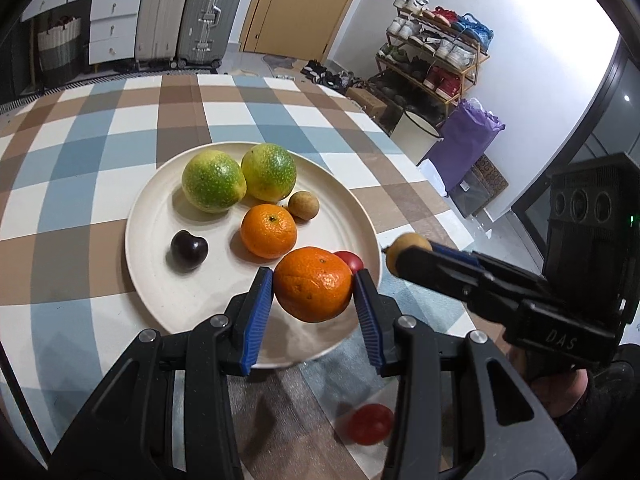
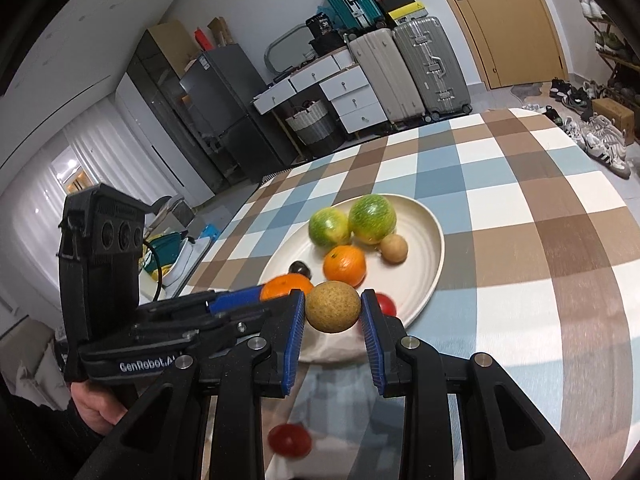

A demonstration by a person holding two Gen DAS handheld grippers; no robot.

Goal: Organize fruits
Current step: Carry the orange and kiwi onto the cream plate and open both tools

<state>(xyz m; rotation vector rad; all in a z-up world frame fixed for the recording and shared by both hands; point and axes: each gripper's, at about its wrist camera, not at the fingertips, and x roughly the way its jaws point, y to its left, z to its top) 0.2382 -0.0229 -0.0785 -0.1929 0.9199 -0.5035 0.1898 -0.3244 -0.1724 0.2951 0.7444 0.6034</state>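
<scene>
My left gripper [image 1: 313, 277] is shut on an orange mandarin [image 1: 316, 296], held above the near rim of a cream plate [image 1: 156, 248]. The plate holds two green-yellow fruits [image 1: 212, 180], [image 1: 270, 172], another mandarin [image 1: 269, 231], a brown longan [image 1: 303, 205], a dark cherry [image 1: 189, 250] and a red tomato [image 1: 352, 261] by its near rim. My right gripper [image 2: 333, 300] is shut on a second brown longan [image 2: 333, 308], just short of the plate [image 2: 434, 256]. In the left wrist view the right gripper [image 1: 402, 258] comes in from the right. A second red tomato [image 1: 370, 424] lies on the checked cloth below the fingers.
The checked tablecloth [image 1: 80, 152] covers the table, whose right edge [image 1: 400, 148] drops to the floor. Suitcases [image 1: 188, 12], white drawers [image 1: 114, 28] and a shoe rack [image 1: 436, 52] stand beyond. A hand [image 2: 96, 404] holds the left gripper's handle.
</scene>
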